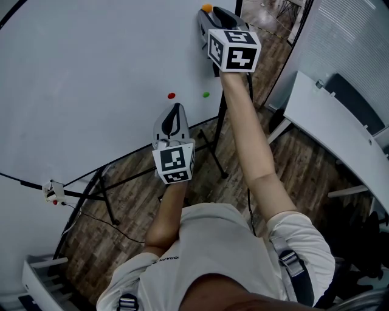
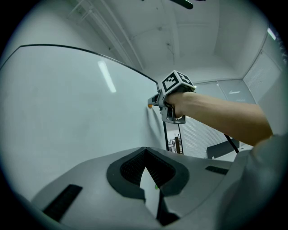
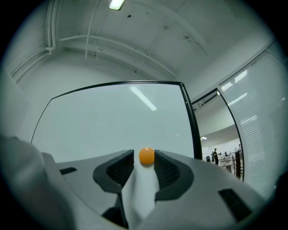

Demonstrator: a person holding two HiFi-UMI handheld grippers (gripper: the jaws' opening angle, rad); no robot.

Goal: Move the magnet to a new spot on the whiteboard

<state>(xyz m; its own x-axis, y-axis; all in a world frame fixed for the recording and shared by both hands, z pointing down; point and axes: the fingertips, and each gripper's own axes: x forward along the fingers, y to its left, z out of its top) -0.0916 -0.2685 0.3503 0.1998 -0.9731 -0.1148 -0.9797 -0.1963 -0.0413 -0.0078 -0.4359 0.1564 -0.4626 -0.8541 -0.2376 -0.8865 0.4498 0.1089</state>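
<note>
The right arm reaches straight up, with the right tongs (image 3: 144,155) near the whiteboard's (image 1: 91,73) right edge. Its jaws stand wide around the orange magnet (image 3: 146,156) on the board, a sliver of gap at one pad. The left arm is bent, the left tongs (image 1: 177,109) closed and empty, pointing at the board lower down. The shirt (image 1: 206,243) lettering is unreadable.

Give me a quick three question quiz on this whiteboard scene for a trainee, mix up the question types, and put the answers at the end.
1. True or false: the left claw grips a magnet.
2. How many magnets sit on the whiteboard in the head view? A one, B two, C three.
3. Fill in: the magnet between the jaws of the right claw is coloured ____.
Key: 1 false, it is shut on nothing. 2 C: orange magnet, red magnet, green magnet. 3 orange.
</note>
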